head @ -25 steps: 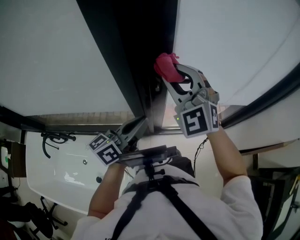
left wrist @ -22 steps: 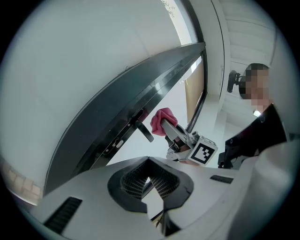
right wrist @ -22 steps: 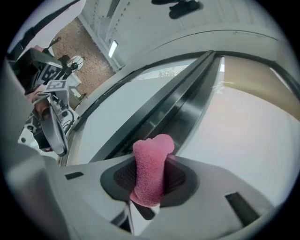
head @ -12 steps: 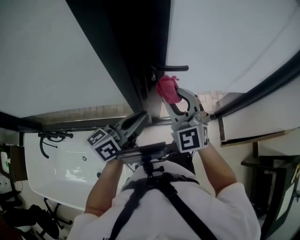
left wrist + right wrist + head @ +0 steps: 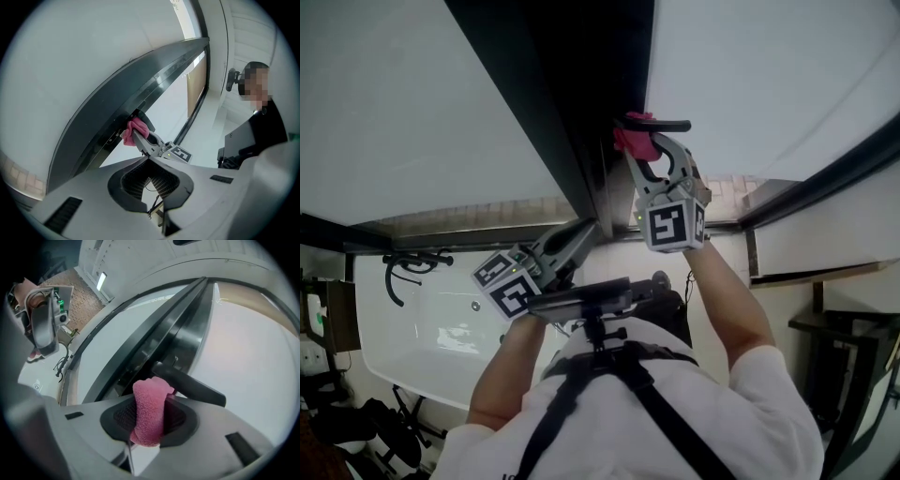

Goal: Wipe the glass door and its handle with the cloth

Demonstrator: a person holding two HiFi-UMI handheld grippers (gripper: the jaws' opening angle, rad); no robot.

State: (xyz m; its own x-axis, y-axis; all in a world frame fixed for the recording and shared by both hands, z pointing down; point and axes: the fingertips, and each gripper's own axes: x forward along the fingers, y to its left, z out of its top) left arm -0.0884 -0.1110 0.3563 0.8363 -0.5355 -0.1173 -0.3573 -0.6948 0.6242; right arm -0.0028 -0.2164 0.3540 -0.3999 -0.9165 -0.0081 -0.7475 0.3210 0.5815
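So the right gripper [image 5: 639, 150] is up at the door, clenched on the pink cloth [image 5: 628, 141]. In the right gripper view the cloth [image 5: 150, 404] is bunched up between the jaws and sticks out past the tips. Its front end sits right at the black handle [image 5: 192, 386], at the end where the lever meets the dark frame [image 5: 581, 112]. It looks like it's touching there, though I can't tell how hard it's pressed.

In the head view the handle [image 5: 667, 124] pokes out to the right from the frame, just above the cloth. It has pale frosted-looking glass [image 5: 769, 75] behind it. There's another pale panel [image 5: 412, 103] on the other side of the frame.

The left gripper [image 5: 586, 234] is lower down and off to the left, near the bottom of the frame and well apart from the handle. In its own view the left gripper [image 5: 146, 158] has its jaws closed together with nothing in them. It isn't touching the door as far as I can see. That view also looks up at the right gripper [image 5: 147, 143] holding the cloth [image 5: 135, 131] against the frame.

Both of the person's arms are raised, the right one reaching further up.
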